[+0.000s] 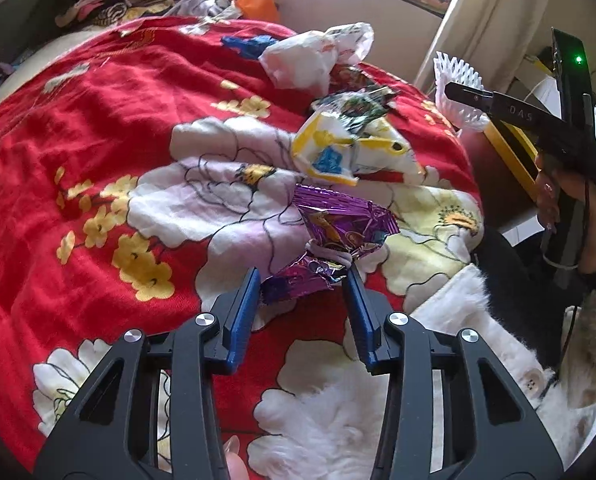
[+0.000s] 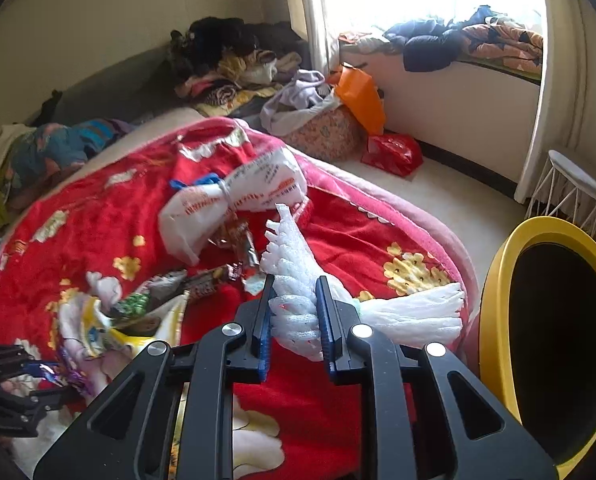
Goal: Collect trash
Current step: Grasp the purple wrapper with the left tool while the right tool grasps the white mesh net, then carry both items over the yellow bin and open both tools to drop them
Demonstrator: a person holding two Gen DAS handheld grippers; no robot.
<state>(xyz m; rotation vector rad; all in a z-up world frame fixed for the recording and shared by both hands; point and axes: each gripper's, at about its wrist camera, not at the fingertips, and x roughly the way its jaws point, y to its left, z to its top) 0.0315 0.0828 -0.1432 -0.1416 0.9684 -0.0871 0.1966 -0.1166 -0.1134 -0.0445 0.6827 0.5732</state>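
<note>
On the red floral blanket (image 1: 98, 120) lies a crinkled purple foil wrapper (image 1: 338, 228). Its lower end sits between the blue pads of my left gripper (image 1: 303, 278), which press on it from both sides. My right gripper (image 2: 296, 284) is shut on a white foam net sleeve (image 2: 294, 320), held a little above the blanket edge; the left wrist view shows that foam net (image 1: 452, 76) too. Loose on the blanket are a white plastic bag (image 2: 226, 204), a yellow-and-white wrapper (image 1: 350, 152) and a green-black wrapper (image 1: 358, 108). The yellow bin (image 2: 494, 300) stands just right of the right gripper.
Heaps of clothes (image 2: 234, 64) line the far wall beside an orange bag (image 2: 360, 96) and a red bag (image 2: 392, 152) on the floor. A white wire stool (image 2: 574, 184) stands by the curtain. A white fluffy garment (image 1: 378, 400) lies under the left gripper.
</note>
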